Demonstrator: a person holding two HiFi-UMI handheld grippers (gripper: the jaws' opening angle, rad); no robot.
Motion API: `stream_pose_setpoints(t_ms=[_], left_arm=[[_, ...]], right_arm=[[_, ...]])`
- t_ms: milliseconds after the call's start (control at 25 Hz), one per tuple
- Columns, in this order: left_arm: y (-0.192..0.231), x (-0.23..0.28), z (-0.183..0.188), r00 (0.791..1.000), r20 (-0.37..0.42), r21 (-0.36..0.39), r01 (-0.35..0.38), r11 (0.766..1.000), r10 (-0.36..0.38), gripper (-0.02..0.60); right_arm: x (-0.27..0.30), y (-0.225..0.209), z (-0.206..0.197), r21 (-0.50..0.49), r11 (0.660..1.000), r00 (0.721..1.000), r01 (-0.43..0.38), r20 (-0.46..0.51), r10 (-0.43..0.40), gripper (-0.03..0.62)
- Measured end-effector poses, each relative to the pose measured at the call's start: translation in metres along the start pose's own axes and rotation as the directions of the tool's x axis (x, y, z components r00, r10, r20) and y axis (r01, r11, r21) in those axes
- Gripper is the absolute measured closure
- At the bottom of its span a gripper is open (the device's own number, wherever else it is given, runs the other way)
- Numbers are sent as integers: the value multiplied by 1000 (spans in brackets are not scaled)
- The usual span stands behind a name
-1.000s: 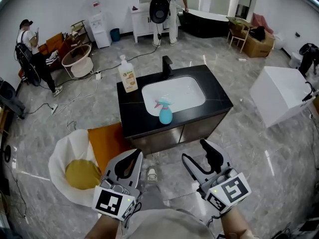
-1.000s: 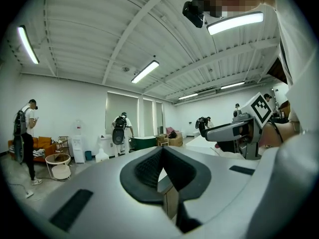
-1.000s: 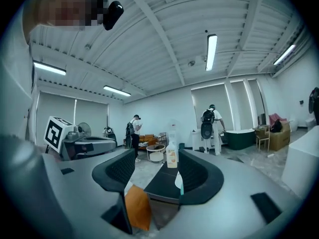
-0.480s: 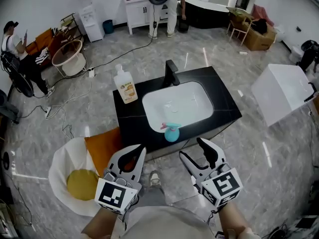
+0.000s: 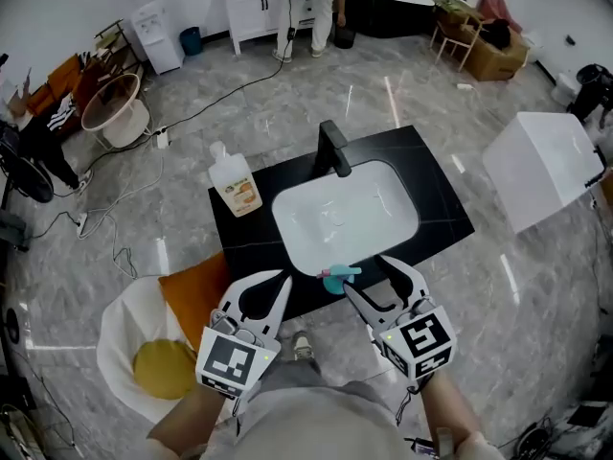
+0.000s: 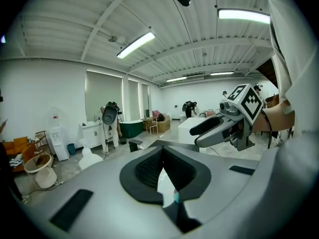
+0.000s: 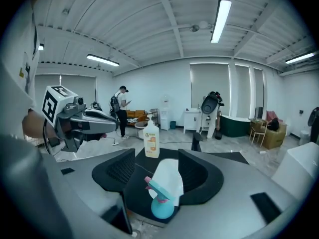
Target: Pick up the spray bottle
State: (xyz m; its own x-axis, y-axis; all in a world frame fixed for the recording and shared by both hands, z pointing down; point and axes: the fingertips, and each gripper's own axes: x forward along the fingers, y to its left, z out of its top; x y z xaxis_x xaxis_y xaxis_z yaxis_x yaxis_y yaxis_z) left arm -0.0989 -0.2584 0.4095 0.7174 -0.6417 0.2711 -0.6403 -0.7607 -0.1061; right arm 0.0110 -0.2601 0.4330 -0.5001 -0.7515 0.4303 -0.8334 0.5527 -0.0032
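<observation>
— Where did everything stand, from where you were?

— The black counter (image 5: 441, 209) was right in front of the person, with a white sink (image 5: 350, 218) sunk into it and a dark tap (image 5: 333, 149) at the far rim. Both arms were low at the near edge. The right hand-held gripper (image 5: 372, 276) had its jaws spread wide. The left hand-held gripper (image 5: 271, 281) had its jaws drawn together at the tips, with nothing between them.

— And the thing they wanted?

— The spray bottle (image 5: 333, 278) stood upright on the near lip of the counter, at the front rim of the sink. It lay straight ahead of the right hand-held gripper, framed by its open jaws but clear of both pads. The long axis ran straight up, round teal body below and trigger head on top, turned sideways across the jaws. The left one was just beside it, off to one side, so I judged the right the nearer and better lined up.

— Any writing?

— A white soap bottle (image 5: 236, 182) at the far left corner, well apart, had an orange label, too small for me to read. The spray bottle showed no print I could make out. The marker cube (image 5: 419, 340) carried only black-and-white squares.
</observation>
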Motion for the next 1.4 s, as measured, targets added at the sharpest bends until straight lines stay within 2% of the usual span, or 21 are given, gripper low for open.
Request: stream_pose_setpoints(t_ms=[240, 480, 680, 760, 880, 1080, 1240, 1400], left_arm=[[14, 21, -13, 999, -37, -13, 19, 1000, -20, 565], [13, 30, -38, 994, -111, -42, 4, 999, -9, 565], [8, 34, -56, 985, -170, -63, -33, 997, 22, 565], [7, 34, -58, 984, -173, -100, -50, 994, 32, 565], [4, 35, -64, 981, -184, -145, -86, 986, 59, 565], [-10, 39, -74, 976, -214, -119, -79, 990, 52, 565], [-12, 43, -85, 971, -231, -131, -87, 987, 55, 565], [-13, 42, -96, 967, -249, -146, -96, 985, 57, 565]], right_arm=[[24, -9, -17, 37, 998, 998, -46, -35, 47, 301], [35, -12, -41, 0, 994, 988, -110, -106, 109, 300], [45, -4, -68, 29, 978, 968, -207, -141, 209, 299], [52, -1, -75, 65, 968, 961, -241, -123, 247, 300], [62, 2, -89, 57, 956, 948, -288, -124, 293, 299], [75, -6, -110, 73, 937, 934, -341, -88, 346, 300], [85, -2, -133, 43, 921, 910, -386, -142, 389, 298], [97, 4, -149, 10, 916, 898, -402, -190, 396, 298]])
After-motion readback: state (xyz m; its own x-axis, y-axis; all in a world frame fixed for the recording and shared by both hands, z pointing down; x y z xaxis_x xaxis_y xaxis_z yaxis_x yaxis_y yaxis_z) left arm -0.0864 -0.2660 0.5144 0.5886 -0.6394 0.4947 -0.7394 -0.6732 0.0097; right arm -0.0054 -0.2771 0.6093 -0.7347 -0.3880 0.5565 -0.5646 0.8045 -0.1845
